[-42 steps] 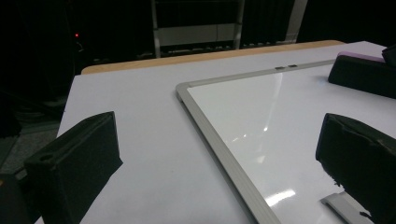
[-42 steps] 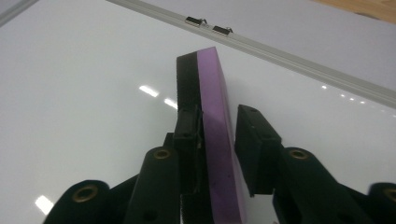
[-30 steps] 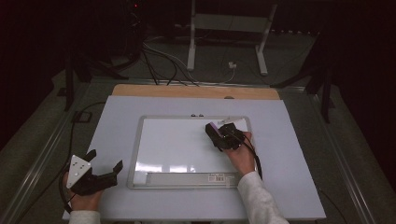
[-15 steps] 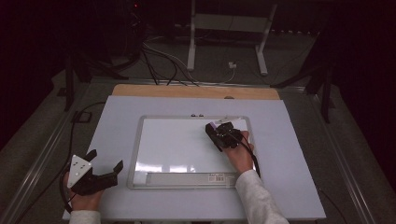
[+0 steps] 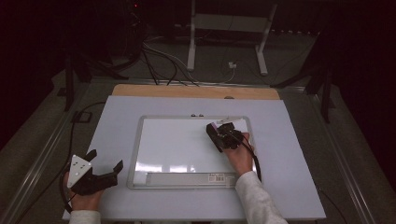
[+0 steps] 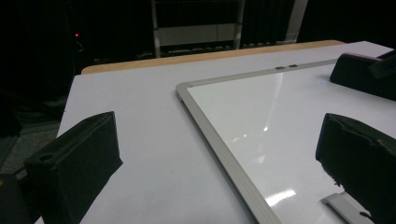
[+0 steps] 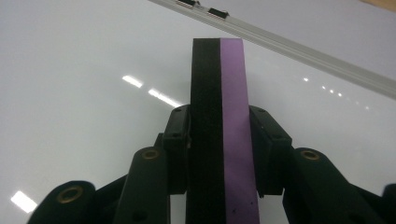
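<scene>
My right gripper [image 7: 219, 140] clamps a black-and-purple eraser [image 7: 219, 116] at centre frame, over the whiteboard [image 5: 177, 144] near its upper right corner. My left gripper [image 5: 100, 170] rests wide open and empty at lower left on the white table [image 5: 289, 140], beside the board's frame.

The eraser [image 7: 223, 126] is half black, half purple; the whiteboard [image 5: 177, 140] is glossy white (silver-grey frame) on a pale table [image 5: 289, 140].
</scene>
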`<state>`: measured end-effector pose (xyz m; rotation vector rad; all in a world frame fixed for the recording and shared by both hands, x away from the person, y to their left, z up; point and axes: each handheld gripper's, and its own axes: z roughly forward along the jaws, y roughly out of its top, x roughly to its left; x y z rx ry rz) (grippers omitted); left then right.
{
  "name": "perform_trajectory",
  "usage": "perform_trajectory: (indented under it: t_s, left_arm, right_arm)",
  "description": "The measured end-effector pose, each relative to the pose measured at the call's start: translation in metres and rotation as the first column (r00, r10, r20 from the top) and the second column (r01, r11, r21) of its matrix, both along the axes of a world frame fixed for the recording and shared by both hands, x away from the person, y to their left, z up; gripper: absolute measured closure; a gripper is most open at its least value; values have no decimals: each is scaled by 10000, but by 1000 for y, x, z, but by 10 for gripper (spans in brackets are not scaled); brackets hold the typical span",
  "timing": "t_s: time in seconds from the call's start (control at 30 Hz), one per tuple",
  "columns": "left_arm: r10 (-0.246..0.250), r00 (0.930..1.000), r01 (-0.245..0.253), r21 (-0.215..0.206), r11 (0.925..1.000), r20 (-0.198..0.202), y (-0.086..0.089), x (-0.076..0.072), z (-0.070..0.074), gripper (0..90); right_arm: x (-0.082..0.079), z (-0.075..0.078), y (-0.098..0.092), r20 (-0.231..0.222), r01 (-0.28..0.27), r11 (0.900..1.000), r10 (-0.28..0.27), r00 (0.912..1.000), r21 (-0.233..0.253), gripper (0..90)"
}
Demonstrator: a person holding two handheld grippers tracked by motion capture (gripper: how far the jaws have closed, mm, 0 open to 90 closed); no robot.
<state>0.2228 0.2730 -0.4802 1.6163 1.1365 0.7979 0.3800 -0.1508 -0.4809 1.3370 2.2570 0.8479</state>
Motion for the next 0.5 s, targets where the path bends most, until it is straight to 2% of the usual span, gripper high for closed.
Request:
perform_trajectory:
  t_s: [0.1, 0.17, 0.23, 0.33, 0.5]
  left_arm:
    - [3, 10000, -3, -4, 10000, 4, 0, 0, 0, 7]
    - [-2, 10000, 2, -15, 10000, 10, 0, 0, 0, 7]
    - [3, 10000, -3, 13, 10000, -13, 0, 0, 0, 7]
    - [-42, 10000, 42, 44, 10000, 11, -1, 0, 0, 7]
    - [-22, 10000, 22, 22, 10000, 11, -1, 0, 0, 7]
  right_arm:
    - [-1, 0, -1, 0, 98, 9999, -98, 10000, 54, 639]
    - [-4, 4, -3, 305, 246, 9994, -253, 9992, 254, 640]
    - [-7, 15, -7, 656, 450, 9972, -489, 9966, 593, 641]
    - [-12, 29, -12, 701, 555, 9961, -603, 9957, 689, 640]
    - [-22, 33, -24, 523, 1024, 9921, -1063, 9930, 719, 639]
